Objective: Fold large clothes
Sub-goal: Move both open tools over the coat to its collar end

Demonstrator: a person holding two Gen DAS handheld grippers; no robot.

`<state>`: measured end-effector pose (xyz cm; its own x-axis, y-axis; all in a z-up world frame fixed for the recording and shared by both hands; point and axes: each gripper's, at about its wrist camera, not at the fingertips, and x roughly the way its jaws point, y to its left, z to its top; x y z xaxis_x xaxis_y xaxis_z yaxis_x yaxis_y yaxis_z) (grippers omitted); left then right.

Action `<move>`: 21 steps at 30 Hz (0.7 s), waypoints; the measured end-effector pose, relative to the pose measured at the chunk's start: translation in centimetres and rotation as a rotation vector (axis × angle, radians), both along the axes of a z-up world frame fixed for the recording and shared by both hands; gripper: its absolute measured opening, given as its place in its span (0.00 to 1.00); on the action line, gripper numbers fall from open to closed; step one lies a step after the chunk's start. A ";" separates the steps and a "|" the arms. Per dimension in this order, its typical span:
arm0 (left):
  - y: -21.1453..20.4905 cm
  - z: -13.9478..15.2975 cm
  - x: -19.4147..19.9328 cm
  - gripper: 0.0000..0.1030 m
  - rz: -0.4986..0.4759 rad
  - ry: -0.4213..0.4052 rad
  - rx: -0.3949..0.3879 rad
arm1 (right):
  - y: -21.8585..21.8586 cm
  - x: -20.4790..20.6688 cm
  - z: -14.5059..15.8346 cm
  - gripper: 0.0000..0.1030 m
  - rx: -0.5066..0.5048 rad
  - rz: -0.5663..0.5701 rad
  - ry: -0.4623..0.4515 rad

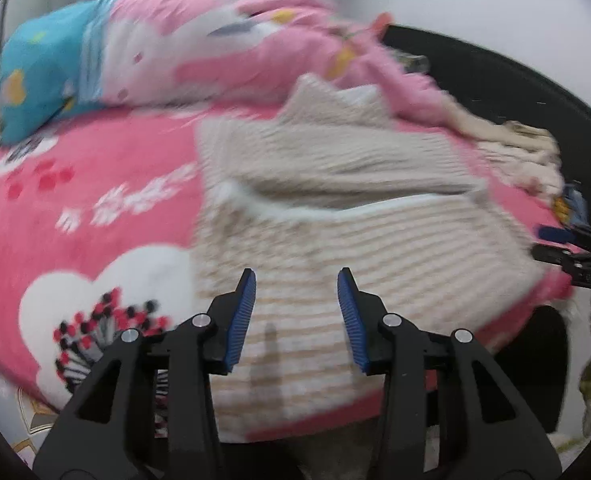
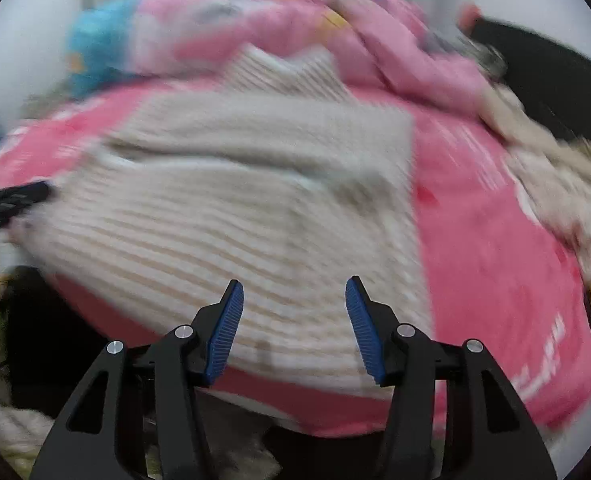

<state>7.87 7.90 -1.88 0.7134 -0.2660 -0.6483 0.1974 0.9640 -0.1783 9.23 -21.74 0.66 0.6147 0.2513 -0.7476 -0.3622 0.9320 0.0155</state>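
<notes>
Sweater partly folded on the bed, both grippers free.
The pink bed [image 1: 95, 208] carries the cream ribbed sweater [image 1: 335, 208], its top part seemingly doubled over; further folds likely remain. Left gripper [image 1: 296, 312] and right gripper [image 2: 293, 320] hover, jaws apart, empty.

- A bed [image 1: 95, 208] is serving as the carrying surface; a bright pink plush blanket printed with white hearts and white lettering is covering its top.
- A cream ribbed knit sweater [image 1: 335, 216] is lying flat on the blanket, reaching close to the near edge of the bed, with one part folded across its upper half.
- A pink, white and blue quilt [image 1: 183, 48] is lying bunched along the far edge of the bed.
- A heap of cream and beige clothes [image 1: 515, 148] is lying toward the far right corner of the bed.
- Both views are blurring with motion, so finer detail is not showing.
</notes>
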 end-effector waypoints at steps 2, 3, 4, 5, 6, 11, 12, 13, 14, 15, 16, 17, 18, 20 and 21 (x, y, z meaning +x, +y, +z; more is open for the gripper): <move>-2.5 0.2 -0.6 0.48 -0.096 -0.009 -0.047 | 2.1 0.0 -1.0 0.51 0.022 0.065 0.013; -3.5 -0.4 -0.6 0.50 -0.118 -0.004 -0.041 | 3.3 0.6 -2.6 0.51 0.002 0.076 0.044; -4.9 -1.3 -0.4 0.50 -0.134 0.014 -0.007 | 3.9 1.3 -4.3 0.51 -0.019 0.075 0.083; -6.3 -2.7 0.2 0.50 -0.136 0.046 0.049 | 4.3 2.2 -6.0 0.55 -0.033 0.065 0.120; -7.2 -4.0 0.7 0.52 -0.130 0.077 0.091 | 4.1 3.0 -7.5 0.56 -0.017 0.056 0.148; -6.4 -4.0 1.0 0.50 -0.087 0.106 0.036 | 3.5 1.3 -3.5 0.57 -0.015 0.034 0.107; -6.4 -3.2 0.6 0.50 -0.101 0.075 0.028 | 3.6 0.7 -2.8 0.57 -0.010 0.046 0.088; -6.5 -2.7 0.1 0.51 -0.127 0.050 0.018 | 3.7 0.1 -2.1 0.57 0.008 0.066 0.067; -6.8 -2.6 0.0 0.54 -0.147 0.046 0.013 | 3.8 0.0 -2.0 0.58 0.019 0.079 0.061; -7.1 -3.0 0.0 0.58 -0.153 0.059 0.016 | 4.4 0.1 -2.6 0.58 0.019 0.093 0.065; -7.6 -4.0 0.6 0.60 -0.155 0.103 0.028 | 4.8 0.2 -3.5 0.58 0.006 0.096 0.079; -8.0 -5.4 1.3 0.63 -0.149 0.154 0.038 | 5.4 0.9 -5.2 0.62 -0.022 0.092 0.110; -8.4 -5.9 1.7 0.65 -0.143 0.175 0.039 | 5.8 1.3 -6.5 0.72 -0.041 0.080 0.124; -8.6 -5.3 1.6 0.65 -0.132 0.188 0.037 | 5.6 1.9 -7.0 0.74 -0.019 0.063 0.139; -8.4 -4.6 1.7 0.65 -0.129 0.191 0.038 | 5.2 2.0 -6.0 0.74 0.000 0.064 0.149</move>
